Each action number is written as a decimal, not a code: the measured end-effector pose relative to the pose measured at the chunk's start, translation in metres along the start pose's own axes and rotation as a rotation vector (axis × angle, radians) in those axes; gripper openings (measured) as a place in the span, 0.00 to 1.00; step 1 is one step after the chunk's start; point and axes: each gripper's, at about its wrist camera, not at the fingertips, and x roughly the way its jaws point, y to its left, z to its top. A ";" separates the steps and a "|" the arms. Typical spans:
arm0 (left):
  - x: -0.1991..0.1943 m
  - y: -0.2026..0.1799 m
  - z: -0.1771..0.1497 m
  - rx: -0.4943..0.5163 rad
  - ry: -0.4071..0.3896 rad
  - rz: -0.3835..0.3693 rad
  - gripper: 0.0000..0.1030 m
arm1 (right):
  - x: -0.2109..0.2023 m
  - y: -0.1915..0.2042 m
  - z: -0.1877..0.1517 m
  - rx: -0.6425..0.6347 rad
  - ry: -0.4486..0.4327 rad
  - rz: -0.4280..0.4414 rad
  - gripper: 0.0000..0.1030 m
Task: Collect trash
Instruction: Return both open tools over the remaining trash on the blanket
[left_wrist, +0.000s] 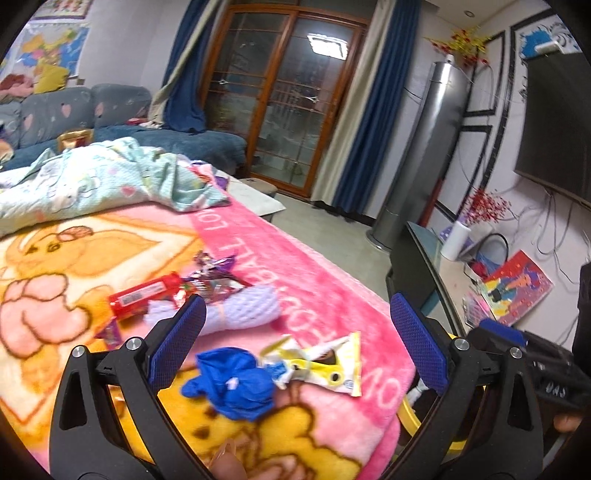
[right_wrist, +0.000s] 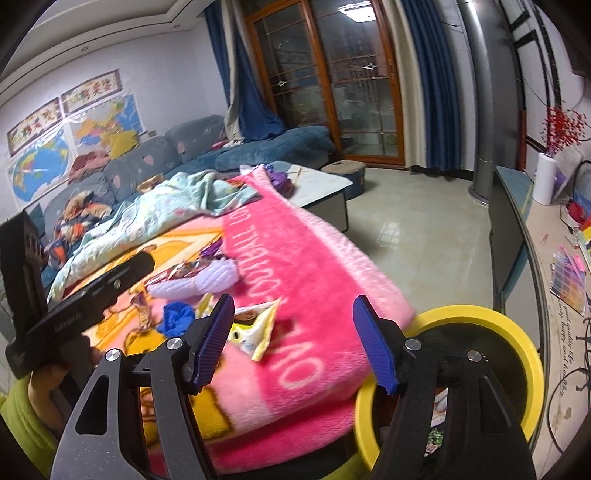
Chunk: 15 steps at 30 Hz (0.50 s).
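Note:
Trash lies on a pink and yellow blanket (left_wrist: 314, 280): a crumpled blue piece (left_wrist: 232, 384), a yellow-white wrapper (left_wrist: 325, 365), a red wrapper (left_wrist: 144, 295), shiny purple foil wrappers (left_wrist: 214, 277) and a lilac net sleeve (left_wrist: 243, 310). My left gripper (left_wrist: 295, 343) is open and empty, just above the blue piece and yellow wrapper. My right gripper (right_wrist: 295, 343) is open and empty over the blanket's near edge, beside a yellow bin (right_wrist: 517, 347). The yellow wrapper (right_wrist: 258, 332) and blue piece (right_wrist: 177, 317) lie left of it.
A light blue quilt (left_wrist: 92, 181) is bunched at the blanket's far end. A blue sofa (left_wrist: 74, 114) stands behind. A dark TV cabinet (right_wrist: 517, 229) with clutter runs along the right wall. A tiled floor (right_wrist: 417, 229) lies between.

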 end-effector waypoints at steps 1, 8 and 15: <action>-0.001 0.003 0.000 -0.006 -0.002 0.006 0.89 | 0.003 0.004 0.000 -0.007 0.006 0.005 0.63; -0.003 0.033 0.003 -0.059 -0.009 0.051 0.89 | 0.017 0.028 -0.005 -0.044 0.034 0.037 0.63; -0.001 0.063 0.002 -0.110 0.005 0.082 0.89 | 0.030 0.047 -0.008 -0.072 0.050 0.056 0.64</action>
